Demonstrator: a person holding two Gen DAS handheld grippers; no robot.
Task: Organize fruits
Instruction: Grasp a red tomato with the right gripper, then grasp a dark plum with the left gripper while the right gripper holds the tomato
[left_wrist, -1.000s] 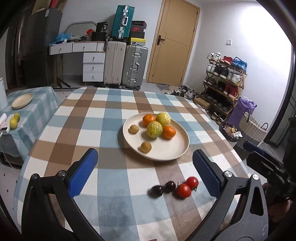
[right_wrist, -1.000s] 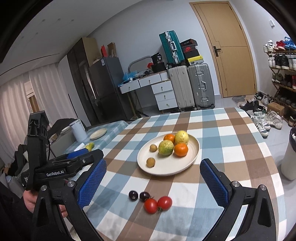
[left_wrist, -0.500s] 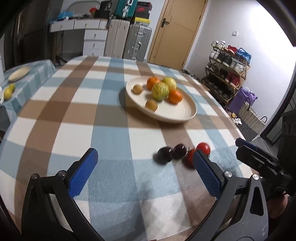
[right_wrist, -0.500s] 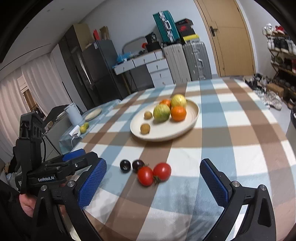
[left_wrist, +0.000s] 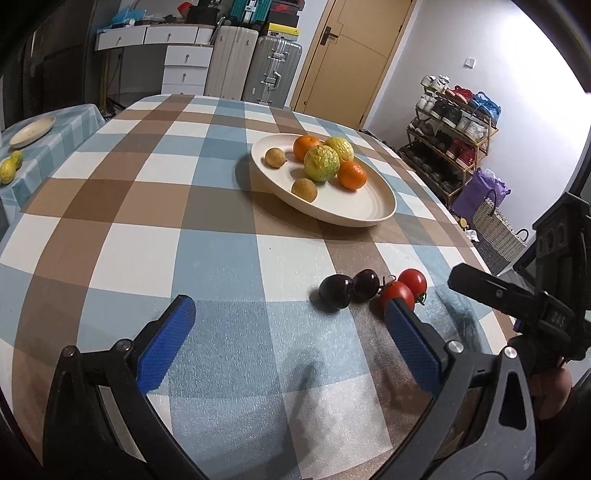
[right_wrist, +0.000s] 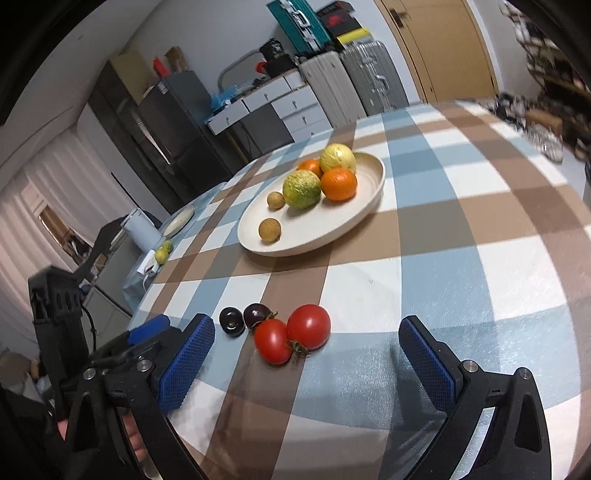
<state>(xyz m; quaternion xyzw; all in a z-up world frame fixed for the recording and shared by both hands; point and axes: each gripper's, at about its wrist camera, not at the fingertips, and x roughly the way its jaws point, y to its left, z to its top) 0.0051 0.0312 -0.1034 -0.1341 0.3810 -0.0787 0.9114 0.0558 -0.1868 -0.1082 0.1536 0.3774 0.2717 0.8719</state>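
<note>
A cream plate (left_wrist: 373, 206) (right_wrist: 365, 199) on the checked tablecloth holds two oranges, two yellow-green citrus fruits and two small brown fruits. Two red tomatoes (left_wrist: 404, 290) (right_wrist: 293, 334) and two dark plums (left_wrist: 347, 290) (right_wrist: 243, 317) lie together on the cloth nearer me. My left gripper (left_wrist: 290, 319) is open and empty, low over the cloth, the plums just ahead of its right finger. My right gripper (right_wrist: 306, 338) is open and empty, with the tomatoes between its fingertips.
A small side table (left_wrist: 44, 147) at the left carries a second plate (left_wrist: 31, 127) and two yellow-green fruits (left_wrist: 9, 168). Suitcases, drawers and a door stand behind. A shoe rack (left_wrist: 450, 122) and baskets stand right of the table edge.
Both grippers have come down and forward toward the loose tomatoes and plums. The fruit has not moved. Both grippers stay open.
</note>
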